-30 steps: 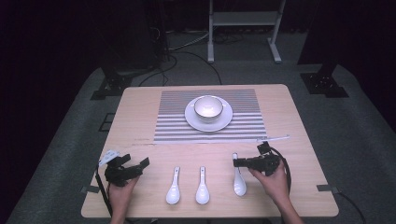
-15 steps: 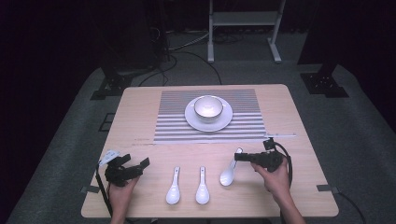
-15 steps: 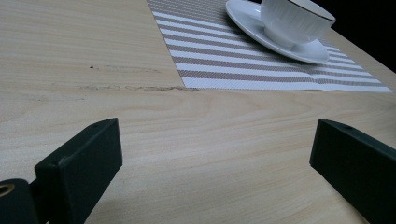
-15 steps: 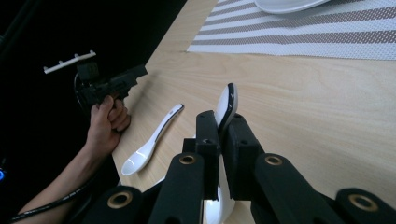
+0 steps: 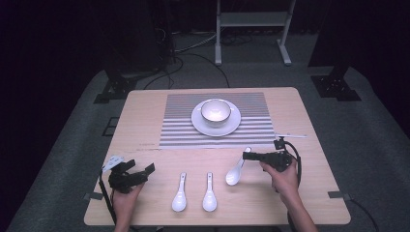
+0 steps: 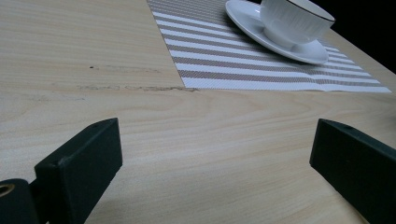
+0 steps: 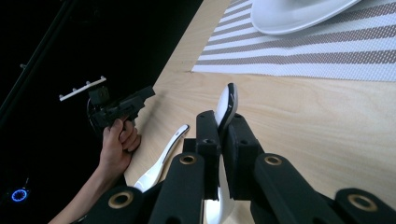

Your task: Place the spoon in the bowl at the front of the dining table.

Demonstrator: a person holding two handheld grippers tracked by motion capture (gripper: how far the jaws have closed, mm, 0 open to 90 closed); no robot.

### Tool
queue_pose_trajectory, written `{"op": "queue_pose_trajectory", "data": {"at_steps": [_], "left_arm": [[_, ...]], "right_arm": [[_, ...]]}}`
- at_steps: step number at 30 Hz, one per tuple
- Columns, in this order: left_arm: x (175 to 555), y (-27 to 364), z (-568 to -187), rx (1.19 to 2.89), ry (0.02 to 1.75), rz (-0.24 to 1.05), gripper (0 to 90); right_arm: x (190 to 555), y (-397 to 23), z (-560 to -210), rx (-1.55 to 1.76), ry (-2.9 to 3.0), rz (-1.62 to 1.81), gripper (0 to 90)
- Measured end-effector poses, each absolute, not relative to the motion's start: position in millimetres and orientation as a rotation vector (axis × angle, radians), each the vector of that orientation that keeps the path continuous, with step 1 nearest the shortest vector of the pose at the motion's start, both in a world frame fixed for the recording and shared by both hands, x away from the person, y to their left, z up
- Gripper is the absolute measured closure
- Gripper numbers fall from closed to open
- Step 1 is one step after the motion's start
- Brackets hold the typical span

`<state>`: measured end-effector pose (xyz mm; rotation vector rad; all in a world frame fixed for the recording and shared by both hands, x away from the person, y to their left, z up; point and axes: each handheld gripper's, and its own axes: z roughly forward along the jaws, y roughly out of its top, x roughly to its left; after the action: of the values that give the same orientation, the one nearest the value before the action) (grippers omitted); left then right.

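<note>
White spoon (image 5: 237, 170) clamped by handle in right hand-held gripper (image 5: 247, 155), bowl end hanging lower-left

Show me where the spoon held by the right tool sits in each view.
High view: the held spoon hangs right of centre, in the right tool.
Left gripper view: not in this picture.
Right gripper view: the spoon's handle rises from between the shut jaws at bottom centre.
Shared landmark: the striped mat under the plate.
</note>
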<state>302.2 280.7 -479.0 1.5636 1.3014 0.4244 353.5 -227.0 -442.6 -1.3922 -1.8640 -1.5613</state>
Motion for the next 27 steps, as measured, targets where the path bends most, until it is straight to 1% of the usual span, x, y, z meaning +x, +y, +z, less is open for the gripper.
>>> {"op": "queue_pose_trajectory", "data": {"at_steps": [16,27], "left_arm": [[302,281,-479,1.562,1.301,0.421,1.0],[302,281,-479,1.56,1.304,0.419,1.0]], "right_arm": [[375,-223,-436,-1.423,-1.847,-1.567,85.0],[403,-215,-423,-1.449,-1.823,-1.591,85.0]]}}
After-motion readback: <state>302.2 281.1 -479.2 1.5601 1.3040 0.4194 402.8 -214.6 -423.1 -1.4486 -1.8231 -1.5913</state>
